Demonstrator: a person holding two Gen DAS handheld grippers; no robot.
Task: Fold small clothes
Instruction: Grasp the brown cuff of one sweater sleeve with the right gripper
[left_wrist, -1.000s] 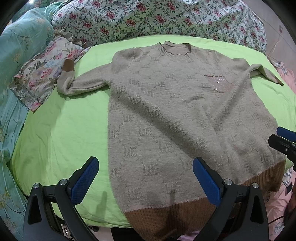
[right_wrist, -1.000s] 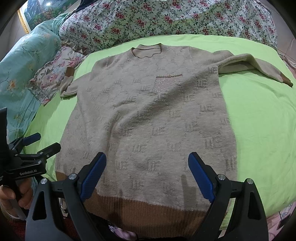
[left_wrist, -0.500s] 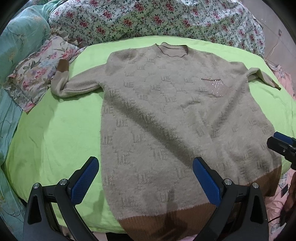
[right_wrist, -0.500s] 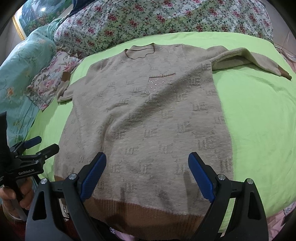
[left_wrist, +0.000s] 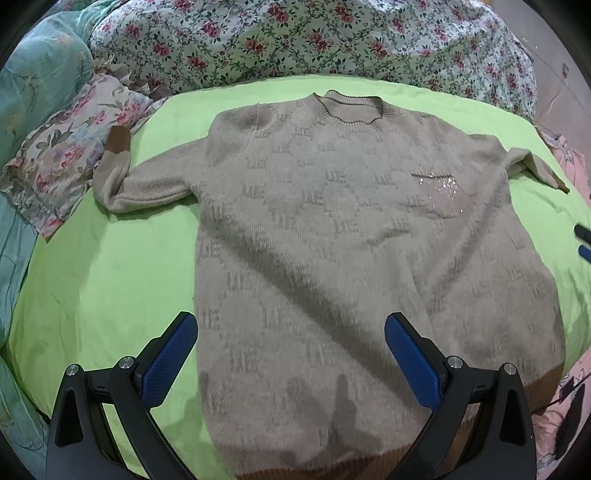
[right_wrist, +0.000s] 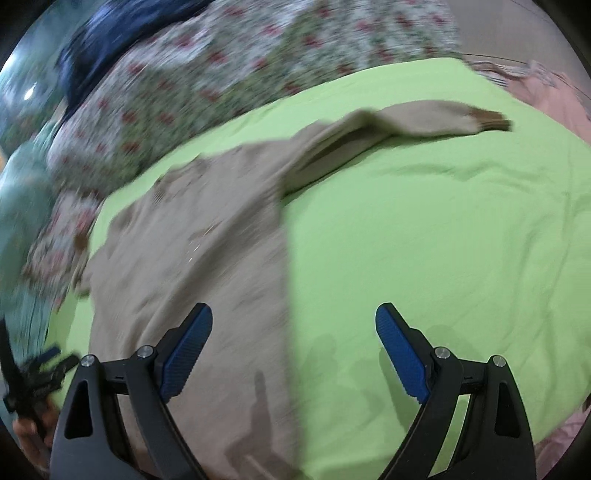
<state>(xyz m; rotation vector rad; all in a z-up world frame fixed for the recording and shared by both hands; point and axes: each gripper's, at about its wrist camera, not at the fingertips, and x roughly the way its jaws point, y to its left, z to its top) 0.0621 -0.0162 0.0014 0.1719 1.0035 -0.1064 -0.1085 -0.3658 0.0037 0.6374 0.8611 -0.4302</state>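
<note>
A beige knit sweater (left_wrist: 351, 251) with brown hem and cuffs lies flat, front up, on the green sheet (left_wrist: 110, 280). Its left sleeve (left_wrist: 122, 181) bends up toward the pillows. Its right sleeve (right_wrist: 417, 125) stretches out over the sheet in the blurred right wrist view. My left gripper (left_wrist: 291, 354) is open and empty above the sweater's lower body. My right gripper (right_wrist: 293, 350) is open and empty over the sweater's right edge (right_wrist: 284, 280); its tips also show at the right rim of the left wrist view (left_wrist: 583, 243).
Floral bedding (left_wrist: 295, 40) is piled along the back. A floral pillow (left_wrist: 62, 155) and teal cover (left_wrist: 33, 74) lie at the left. Pink cloth (left_wrist: 576, 173) lies past the right bed edge. Open green sheet (right_wrist: 443, 240) spreads right of the sweater.
My right gripper has swung to the right, from above the hem to the sweater's right edge and sleeve. My left gripper moved forward a little. Both stayed open.
</note>
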